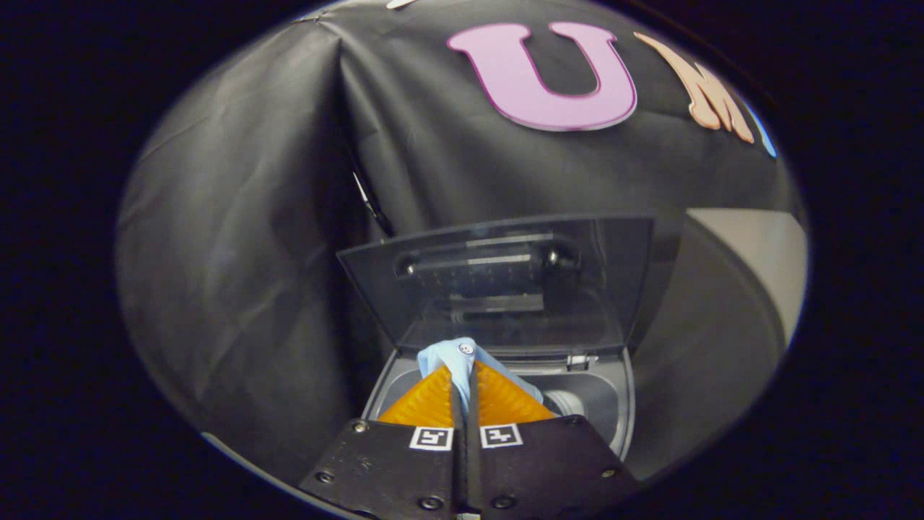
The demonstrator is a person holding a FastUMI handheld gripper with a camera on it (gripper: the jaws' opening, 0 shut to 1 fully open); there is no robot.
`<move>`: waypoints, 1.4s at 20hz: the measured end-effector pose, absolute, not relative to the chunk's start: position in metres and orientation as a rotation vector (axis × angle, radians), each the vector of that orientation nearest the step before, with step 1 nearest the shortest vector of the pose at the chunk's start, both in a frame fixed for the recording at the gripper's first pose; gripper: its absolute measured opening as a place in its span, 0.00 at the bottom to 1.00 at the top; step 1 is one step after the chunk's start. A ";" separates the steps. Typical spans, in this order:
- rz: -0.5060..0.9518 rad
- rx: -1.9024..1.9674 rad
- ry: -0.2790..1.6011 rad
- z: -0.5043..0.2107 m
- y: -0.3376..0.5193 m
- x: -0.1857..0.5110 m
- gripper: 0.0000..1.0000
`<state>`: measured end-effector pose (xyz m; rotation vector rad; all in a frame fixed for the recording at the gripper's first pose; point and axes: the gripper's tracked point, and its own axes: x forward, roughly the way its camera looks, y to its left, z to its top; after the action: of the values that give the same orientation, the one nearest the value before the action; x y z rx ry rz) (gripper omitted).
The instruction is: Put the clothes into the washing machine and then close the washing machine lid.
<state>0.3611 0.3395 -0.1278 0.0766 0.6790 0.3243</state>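
We see the tool point(465, 375) closed on a light blue cloth point(462, 359), both fingers point(433, 401) pressed against it with only a thin strip of fabric showing between them. The cloth bunches up past the fingertips, its long axis running along the fingers and pointing ahead toward the lid point(498, 282); a small white button sits on the bunched end, and one fold trails down along the far side of the right finger. The cloth is held over the washer point(613, 404), above its open top, and we cannot tell whether any of it touches the tub. The lid stands raised and tilted back beyond the fingertips, its transparent panel facing us, with a dark handle bar across its upper part. Its hinge edge lies just behind the bunched cloth, so there is little room ahead before the lid. The washer's grey rim curves around both sides of the fingers, and the tub opening point(577, 401) shows to the right of them with open room there; to the left a sloped grey inner wall shows beside the finger. Black cloth wall point(238, 253) hangs behind and to the left of the washer, and a pale bench point(758, 253) surface lies to the right of the lid.
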 end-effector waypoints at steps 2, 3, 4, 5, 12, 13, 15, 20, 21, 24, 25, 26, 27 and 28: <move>0.314 0.073 0.719 -0.156 0.340 0.361 0.00; 0.306 0.075 0.741 -0.170 0.338 0.360 0.00; 0.297 0.073 0.770 -0.187 0.334 0.360 0.00; 0.279 0.069 0.800 -0.205 0.333 0.362 0.00; 0.260 0.059 0.963 -0.293 0.339 0.367 0.00; 0.270 0.051 0.976 -0.295 0.342 0.368 0.00; 0.247 0.056 0.998 -0.302 0.341 0.370 0.01; 0.187 0.039 0.992 -0.293 0.325 0.371 0.54; 0.182 0.035 0.998 -0.291 0.322 0.368 0.69; 0.186 0.001 0.975 -0.267 0.312 0.363 0.99; 0.182 -0.013 0.966 -0.257 0.308 0.361 0.98; 0.167 -0.024 0.960 -0.247 0.304 0.358 0.98; 0.166 -0.022 0.949 -0.235 0.303 0.356 0.98; 0.169 -0.016 0.937 -0.221 0.304 0.354 0.98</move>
<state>0.3540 0.3036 -0.2213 -0.0159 0.9365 0.1688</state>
